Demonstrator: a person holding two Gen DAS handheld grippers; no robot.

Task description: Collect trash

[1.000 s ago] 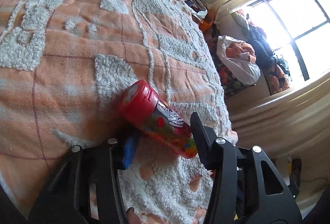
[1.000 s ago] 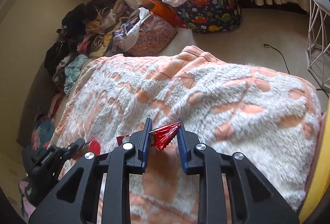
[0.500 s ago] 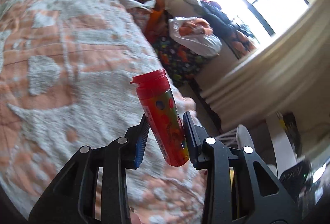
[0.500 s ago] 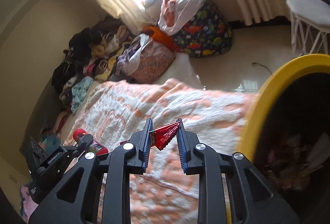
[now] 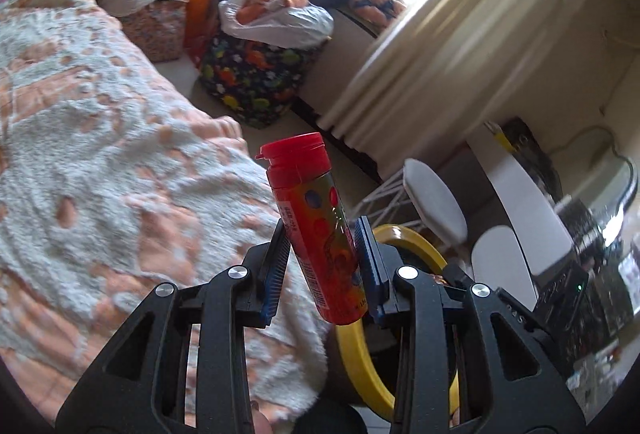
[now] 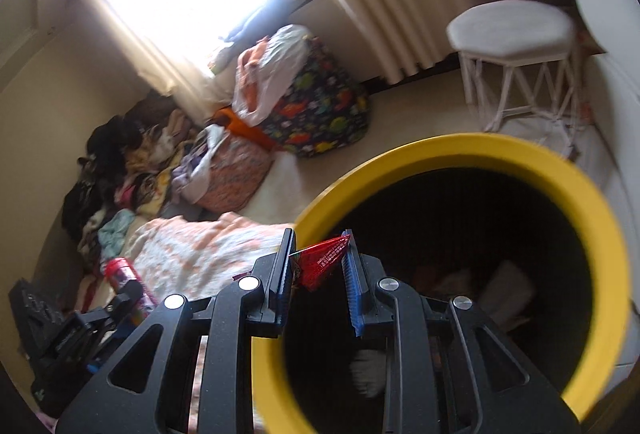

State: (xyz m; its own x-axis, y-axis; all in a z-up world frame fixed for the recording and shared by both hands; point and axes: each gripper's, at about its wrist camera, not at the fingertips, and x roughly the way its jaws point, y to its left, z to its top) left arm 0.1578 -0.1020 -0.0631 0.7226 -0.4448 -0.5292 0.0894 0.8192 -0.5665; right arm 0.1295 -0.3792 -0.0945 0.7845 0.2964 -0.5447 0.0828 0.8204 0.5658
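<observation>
Gripping candy tube (image 5: 316, 234) (wrapper (image 6: 320, 260) too).

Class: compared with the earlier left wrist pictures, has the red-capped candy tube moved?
Yes. The candy tube, then lying on the blanket, now stands clamped in the left claw, lifted beyond its edge toward the yellow-rimmed bin.

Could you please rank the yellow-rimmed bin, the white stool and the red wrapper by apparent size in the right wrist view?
1. yellow-rimmed bin, though nearness inflates it
2. white stool
3. red wrapper

Candy tube (image 5: 320, 234) off blanket (image 5: 120, 162), near bin (image 5: 360, 366).
</observation>
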